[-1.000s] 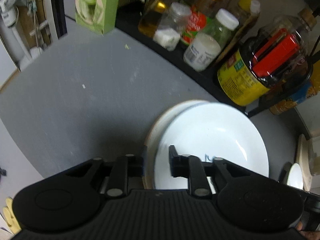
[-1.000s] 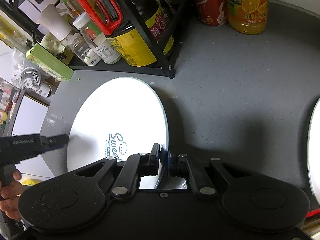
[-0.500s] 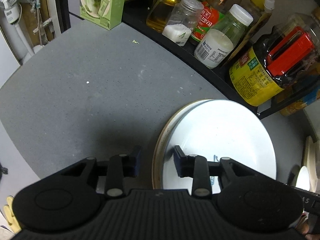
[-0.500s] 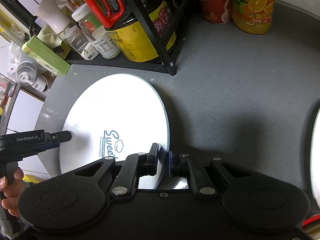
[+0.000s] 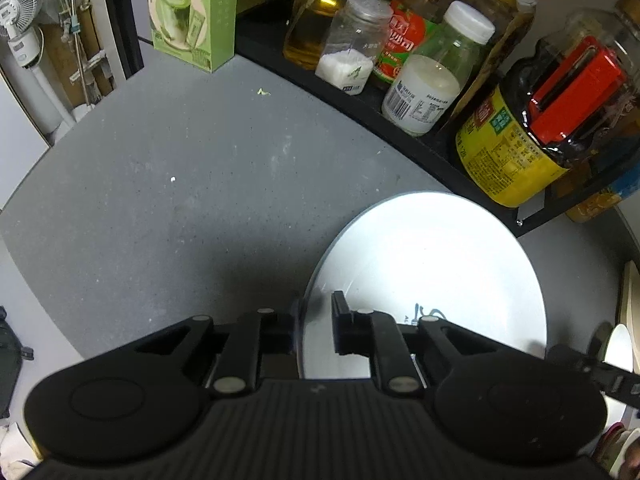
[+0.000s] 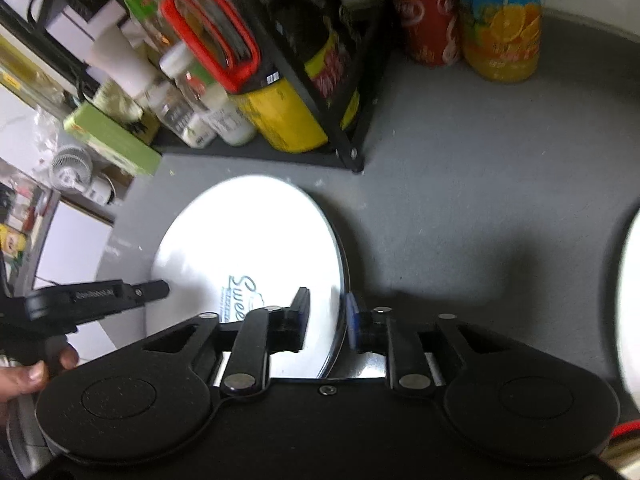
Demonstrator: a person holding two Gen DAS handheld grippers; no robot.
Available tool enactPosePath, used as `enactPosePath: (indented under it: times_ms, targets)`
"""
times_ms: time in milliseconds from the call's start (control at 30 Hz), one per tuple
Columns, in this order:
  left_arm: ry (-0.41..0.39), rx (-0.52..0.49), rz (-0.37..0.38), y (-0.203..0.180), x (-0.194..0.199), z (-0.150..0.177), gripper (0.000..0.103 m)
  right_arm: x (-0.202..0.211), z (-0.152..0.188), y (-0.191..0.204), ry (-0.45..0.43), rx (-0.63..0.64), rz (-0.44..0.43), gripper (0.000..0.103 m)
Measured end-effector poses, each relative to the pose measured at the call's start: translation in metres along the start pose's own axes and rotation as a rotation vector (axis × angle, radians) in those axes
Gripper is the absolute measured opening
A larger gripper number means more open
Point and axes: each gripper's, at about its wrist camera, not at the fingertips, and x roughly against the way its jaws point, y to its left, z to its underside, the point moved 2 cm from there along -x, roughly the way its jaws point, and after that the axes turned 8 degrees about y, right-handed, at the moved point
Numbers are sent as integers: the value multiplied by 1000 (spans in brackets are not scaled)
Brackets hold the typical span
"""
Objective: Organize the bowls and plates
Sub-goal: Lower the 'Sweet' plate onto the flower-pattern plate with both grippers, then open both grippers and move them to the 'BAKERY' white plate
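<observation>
A white plate with blue "Sweet" lettering (image 5: 432,264) lies on the grey counter in front of the black rack; it also shows in the right wrist view (image 6: 248,236). My left gripper (image 5: 316,320) is open, its jaws astride the plate's left rim. My right gripper (image 6: 328,314) is open, its jaws astride the plate's right rim, no longer pinching it. The left gripper also shows in the right wrist view (image 6: 160,290) at the plate's far side. A second white plate's edge (image 6: 630,300) sits at the far right.
A black rack (image 6: 340,152) holds jars, bottles and a yellow-labelled jug (image 5: 516,148) just behind the plate. A green box (image 5: 192,16) stands at the back left. A red can (image 6: 428,20) and an orange juice bottle (image 6: 504,24) stand at the back right.
My right gripper has opened and let go of the plate's rim. The plate has settled flat onto the one beneath, which no longer shows. My left gripper has stayed open at the left rim.
</observation>
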Motion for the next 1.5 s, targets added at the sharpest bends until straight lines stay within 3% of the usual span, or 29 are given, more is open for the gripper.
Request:
enactPosePath:
  times_ms: [167,333,567,867,1500]
  targets:
    - [-19,-36,-40,-17,12,-2,27,23,2,-7,-47,-14,-21,48]
    - [-37,-97,-20,-46,24,-1,51,42,8,-18,-89,-42,-23,58]
    - [-34,-200,12,-93,33,11,64,71,15,-36,-173,-84,-23,81]
    - [-29,-326,76,-156,35,29,65,112,31,-74,-255,-156,20,88]
    - [51,-536,154,-258,8,52,65,153,82,-157,-350,-397,135,89]
